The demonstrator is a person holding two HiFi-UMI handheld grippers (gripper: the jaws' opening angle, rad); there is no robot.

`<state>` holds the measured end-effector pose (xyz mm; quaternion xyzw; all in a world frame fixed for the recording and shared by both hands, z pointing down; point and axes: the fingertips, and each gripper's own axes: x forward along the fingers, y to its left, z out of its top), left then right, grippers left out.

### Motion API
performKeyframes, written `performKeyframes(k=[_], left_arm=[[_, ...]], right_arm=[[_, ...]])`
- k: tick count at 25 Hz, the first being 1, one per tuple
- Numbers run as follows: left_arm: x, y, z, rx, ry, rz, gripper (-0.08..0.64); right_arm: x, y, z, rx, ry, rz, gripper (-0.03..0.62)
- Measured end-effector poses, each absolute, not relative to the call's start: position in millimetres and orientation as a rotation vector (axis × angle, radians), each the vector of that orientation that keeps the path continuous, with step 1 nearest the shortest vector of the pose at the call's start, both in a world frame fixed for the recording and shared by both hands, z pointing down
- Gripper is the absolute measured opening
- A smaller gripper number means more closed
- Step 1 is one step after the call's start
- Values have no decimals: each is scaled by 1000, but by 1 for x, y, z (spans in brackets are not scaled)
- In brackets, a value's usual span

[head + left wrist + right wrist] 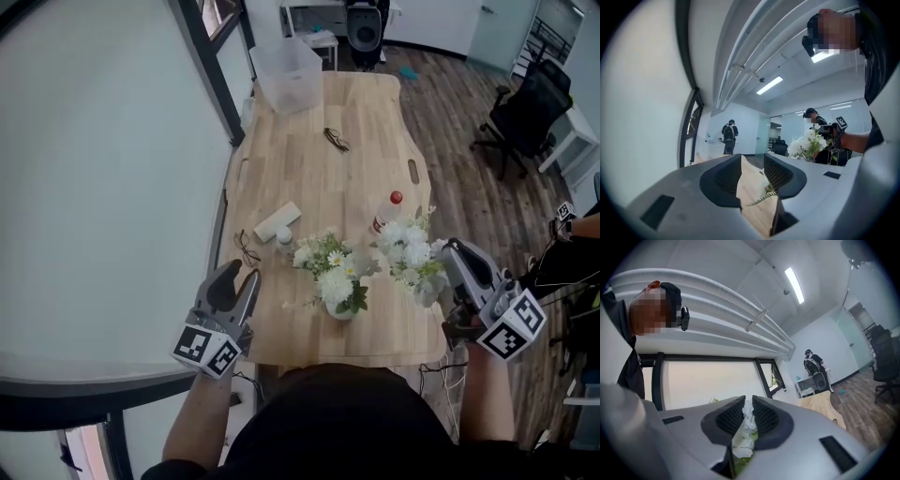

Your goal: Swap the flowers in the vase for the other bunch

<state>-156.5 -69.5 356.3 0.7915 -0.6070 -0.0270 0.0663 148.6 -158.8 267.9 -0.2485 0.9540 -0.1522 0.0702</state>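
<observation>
Table (356,178) of pale matt wood, bin (289,66) of translucent plastic, left tongs (242,274) matt grey plastic

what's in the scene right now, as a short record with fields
table: light wood, seen from above
vase: near the front edge, with a white bunch standing in it
left gripper: jaws apart, holding nothing, left of the vase
right gripper: jaws closed on a second bunch, right of the vase
swap: not finished; one bunch in the vase, one in the right jaws
other items: red-capped bottle, clear bin, glasses
</observation>
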Motion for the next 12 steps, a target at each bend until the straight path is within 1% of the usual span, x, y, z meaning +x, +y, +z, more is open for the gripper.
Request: performKeyframes(k=[3, 5, 7, 12], left_arm=[[-160, -72, 344, 2385, -1866, -127, 106], [-159, -75, 338, 2398, -1868, -140, 55], [-154, -78, 334, 2419, -1849, -141, 24], [-146, -86, 337, 2433, -1809, -119, 17]], right_arm=[[152, -158, 269, -747, 2870, -454, 66], [154, -158, 271, -755, 2866, -447, 66], [154, -158, 272, -761, 2875, -434, 64], [151, -157, 275, -749, 2900, -418, 63]])
